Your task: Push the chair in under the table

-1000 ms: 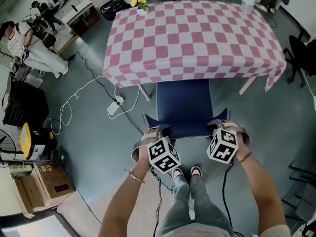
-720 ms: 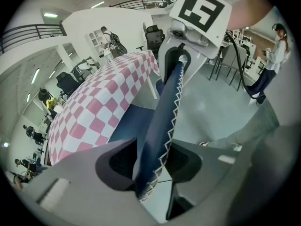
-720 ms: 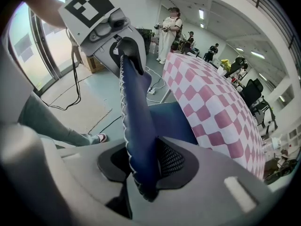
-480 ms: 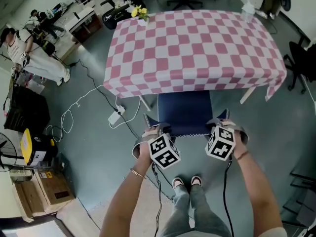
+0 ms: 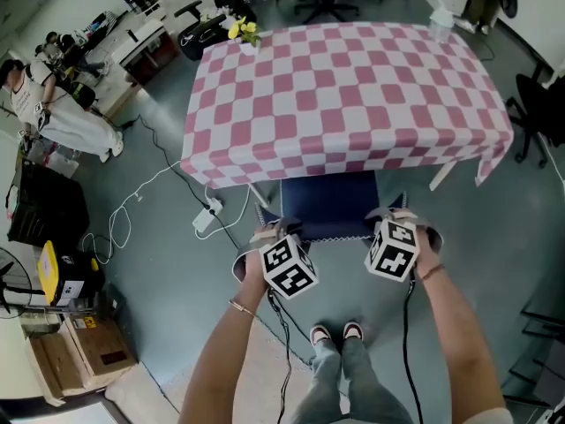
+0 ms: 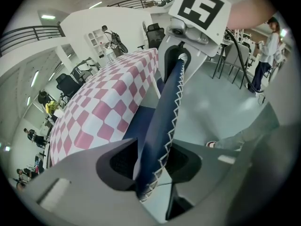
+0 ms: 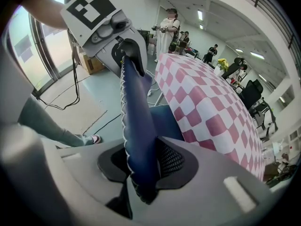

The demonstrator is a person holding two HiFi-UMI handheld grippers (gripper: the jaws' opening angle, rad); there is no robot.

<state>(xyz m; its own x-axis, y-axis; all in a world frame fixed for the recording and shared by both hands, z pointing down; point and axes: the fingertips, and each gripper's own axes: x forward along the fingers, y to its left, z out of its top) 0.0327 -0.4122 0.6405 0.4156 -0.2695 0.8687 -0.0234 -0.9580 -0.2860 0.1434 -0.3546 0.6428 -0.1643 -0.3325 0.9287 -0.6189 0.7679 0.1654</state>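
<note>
The navy chair (image 5: pixel 328 197) stands with the front of its seat hidden beneath the overhanging pink-and-white checked cloth of the worktop (image 5: pixel 344 87); its legs cannot be seen. In the head view, marker cubes and hands cover both sets of fingers. The gripper views show them: the left gripper (image 6: pixel 153 161) has its fingers clamped on the left end of the white-stitched backrest (image 6: pixel 164 102), and the right gripper (image 7: pixel 141 161) grips the other end. A pale object (image 5: pixel 441 11) at the worktop's far right corner is too small to name.
</note>
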